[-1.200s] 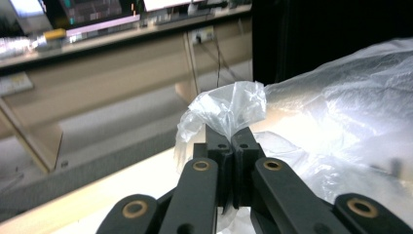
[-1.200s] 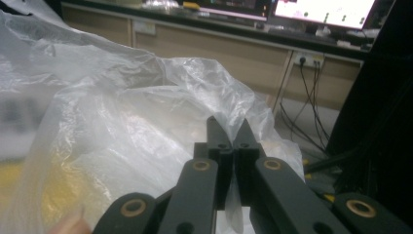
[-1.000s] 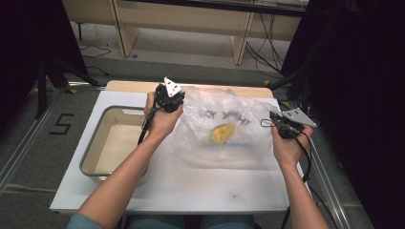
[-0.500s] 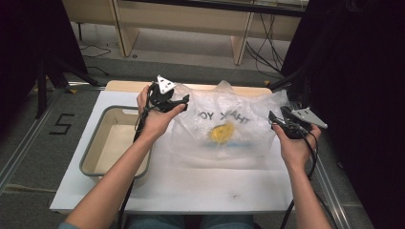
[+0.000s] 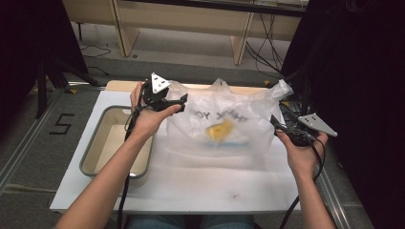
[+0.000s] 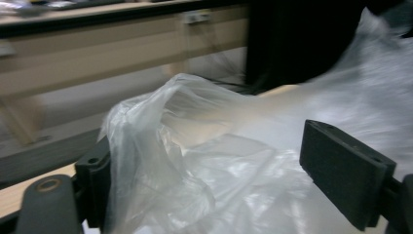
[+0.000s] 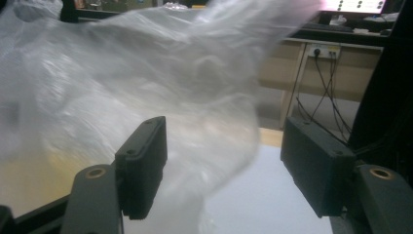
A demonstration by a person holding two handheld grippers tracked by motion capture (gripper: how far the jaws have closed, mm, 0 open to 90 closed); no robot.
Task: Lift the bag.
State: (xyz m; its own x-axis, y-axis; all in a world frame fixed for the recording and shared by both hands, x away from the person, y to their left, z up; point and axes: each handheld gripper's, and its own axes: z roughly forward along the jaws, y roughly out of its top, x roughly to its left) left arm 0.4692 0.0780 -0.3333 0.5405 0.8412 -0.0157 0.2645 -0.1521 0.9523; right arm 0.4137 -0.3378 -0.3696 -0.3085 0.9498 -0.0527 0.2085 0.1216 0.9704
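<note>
A clear plastic bag [image 5: 224, 121] is seen lying puffed up on the white table [image 5: 191, 186], slightly toward twelve o'clock from the table's middle, with dark lettering across its face and a yellow thing [image 5: 218, 130] showing through the film near its centre. The left gripper [image 5: 177, 101] is held at the bag's nine o'clock edge, at its upper corner; its jaws have just been opening and are now spread wide, and in the left gripper view a fold of the film [image 6: 195, 161] is draped loosely between them without being pinched. The right gripper [image 5: 276, 122] is held at the bag's three o'clock edge; its jaws have likewise just been opening and are set wide apart, and in the right gripper view the bag's rim [image 7: 195, 112] hangs between and beyond the two black pads, blurred, with nothing clamped. A grey tray [image 5: 98, 143] is placed at nine o'clock on the table, just beside the bag, partly crossed by the left forearm [image 5: 110, 181]. A wooden shelf unit [image 5: 181, 24] is seen beyond the table at twelve o'clock.
</note>
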